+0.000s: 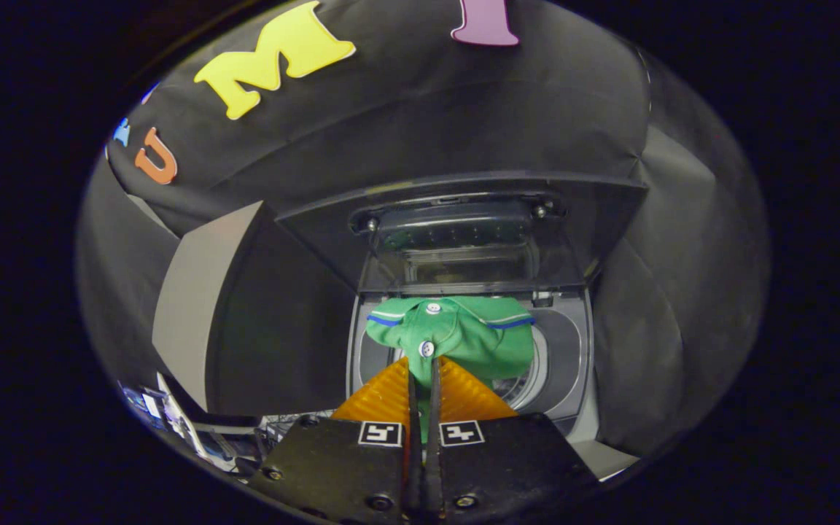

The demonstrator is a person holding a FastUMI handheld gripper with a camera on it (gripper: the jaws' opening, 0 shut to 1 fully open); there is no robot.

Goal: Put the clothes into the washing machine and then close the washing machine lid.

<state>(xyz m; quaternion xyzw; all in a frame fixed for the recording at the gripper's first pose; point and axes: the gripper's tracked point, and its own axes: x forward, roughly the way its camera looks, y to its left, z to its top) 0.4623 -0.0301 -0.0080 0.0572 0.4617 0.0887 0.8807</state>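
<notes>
Pinching the green polo shirt with white buttons (464,335), your orange-fingered gripper (424,379) was clamped tight on it, shirt hung over the grey top-load washing machine's open drum (566,364), dark lid (464,219) flipped up behind.

The green button-up polo shirt (456,335) is hanging mid-frame between the orange ribbed fingers (380,397), over the grey top-loading washing machine's opening (562,364), its raised lid (464,226) standing above.

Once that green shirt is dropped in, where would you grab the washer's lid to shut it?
Probably the lid's free top edge, coming from the front over the tub. It stands upright, hinged behind the opening, so that edge swings down easiest. For now the tool is pinched shut on the shirt.
</notes>
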